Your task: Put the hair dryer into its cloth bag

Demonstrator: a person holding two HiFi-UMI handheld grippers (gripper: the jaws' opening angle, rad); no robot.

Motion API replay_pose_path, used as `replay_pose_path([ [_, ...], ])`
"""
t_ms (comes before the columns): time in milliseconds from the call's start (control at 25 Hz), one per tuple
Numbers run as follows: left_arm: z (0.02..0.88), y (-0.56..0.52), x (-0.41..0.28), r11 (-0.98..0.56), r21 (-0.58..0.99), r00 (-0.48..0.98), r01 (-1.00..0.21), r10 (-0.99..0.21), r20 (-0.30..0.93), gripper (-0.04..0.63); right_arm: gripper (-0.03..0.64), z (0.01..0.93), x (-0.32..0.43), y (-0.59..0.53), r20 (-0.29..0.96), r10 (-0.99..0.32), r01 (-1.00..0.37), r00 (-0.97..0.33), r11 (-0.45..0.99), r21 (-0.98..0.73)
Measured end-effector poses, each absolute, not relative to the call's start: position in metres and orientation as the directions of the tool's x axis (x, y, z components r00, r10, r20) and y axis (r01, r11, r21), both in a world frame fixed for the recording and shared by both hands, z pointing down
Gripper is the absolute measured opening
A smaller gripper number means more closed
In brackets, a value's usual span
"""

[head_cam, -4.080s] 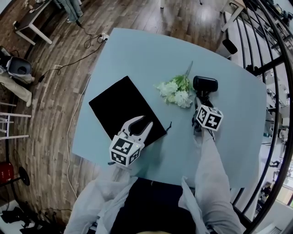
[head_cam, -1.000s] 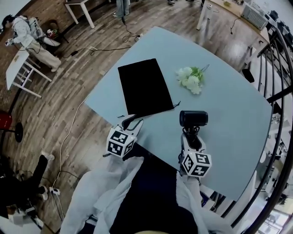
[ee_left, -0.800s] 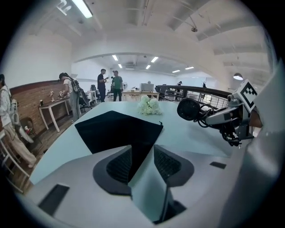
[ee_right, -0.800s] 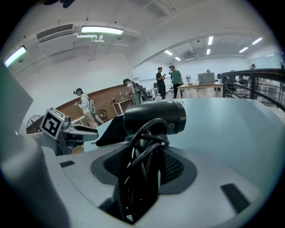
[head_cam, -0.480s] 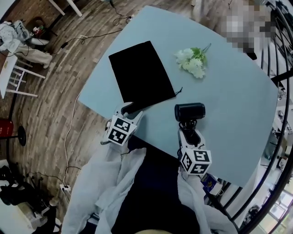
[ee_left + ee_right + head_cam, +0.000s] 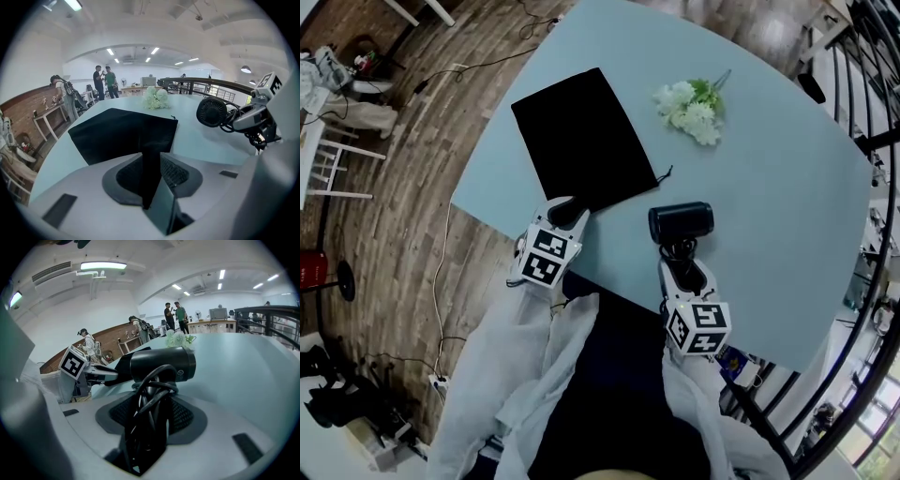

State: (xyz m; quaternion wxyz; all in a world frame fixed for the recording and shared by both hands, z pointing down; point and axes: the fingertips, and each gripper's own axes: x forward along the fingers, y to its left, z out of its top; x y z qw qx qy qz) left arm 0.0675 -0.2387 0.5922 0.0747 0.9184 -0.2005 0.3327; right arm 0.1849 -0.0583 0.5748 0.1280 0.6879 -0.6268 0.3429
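Note:
The black cloth bag [image 6: 581, 141] lies flat on the light blue table [image 6: 769, 206]. My left gripper [image 6: 563, 216] is at the bag's near edge. Its jaws have just been closing, and in the left gripper view [image 6: 151, 171] a fold of the bag [image 6: 122, 136] is pinched between the pads. The black hair dryer [image 6: 680, 222] is held up over the table by its cord-wrapped handle, with my right gripper [image 6: 682, 258] shut on it. In the right gripper view [image 6: 150, 416] the dryer's barrel [image 6: 161, 364] points sideways above the jaws. The dryer [image 6: 212, 111] is to the right of the bag.
White artificial flowers [image 6: 692, 100] lie on the table beyond the bag and dryer. The table's near edge runs just under both grippers. A dark railing [image 6: 872, 141] curves along the right. People stand far off in the room behind.
My left gripper has moved forward from just short of the bag onto its near edge and taken hold of the cloth. The right gripper still holds the dryer to the bag's right.

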Motion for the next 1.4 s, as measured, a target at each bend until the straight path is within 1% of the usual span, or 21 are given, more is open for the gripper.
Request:
replay_pose_path([
  [80,0.594,-0.24,0.067,-0.907,-0.007,0.692,-0.422,-0.327,0.644,0.102,0.202,0.576,0.184,-0.059,0.633,-0.774,-0.95,-0.024,-0.18,-0.256],
  [240,0.594,-0.242,0.068,-0.906,-0.033,0.69,-0.422,-0.345,0.636,0.066,0.201,0.576,0.18,-0.06,0.633,-0.773,-0.95,-0.037,-0.17,-0.263],
  [440,0.583,-0.247,0.066,-0.889,-0.02,0.695,-0.458,-0.372,0.615,0.04,0.201,0.579,0.176,-0.059,0.634,-0.772,-0.954,-0.053,-0.148,-0.26],
  [720,0.55,-0.251,0.072,-0.871,0.043,0.751,-0.49,-0.396,0.529,0.035,0.201,0.578,0.169,-0.059,0.627,-0.773,-0.964,-0.095,-0.086,-0.252],
  [1000,0.515,-0.25,0.087,-0.869,0.063,0.788,-0.491,-0.412,0.458,0.035,0.201,0.574,0.15,-0.066,0.61,-0.771,-0.964,-0.183,0.018,-0.265],
  [1200,0.506,-0.243,0.101,-0.878,0.067,0.804,-0.474,-0.4,0.439,0.035,0.201,0.577,0.137,-0.068,0.623,-0.74,-0.957,-0.255,0.103,-0.27],
  [1400,0.5,-0.231,0.11,-0.889,0.072,0.817,-0.452,-0.38,0.434,0.037,0.201,0.579,0.133,-0.074,0.63,-0.71,-0.937,-0.315,0.13,-0.324],
])
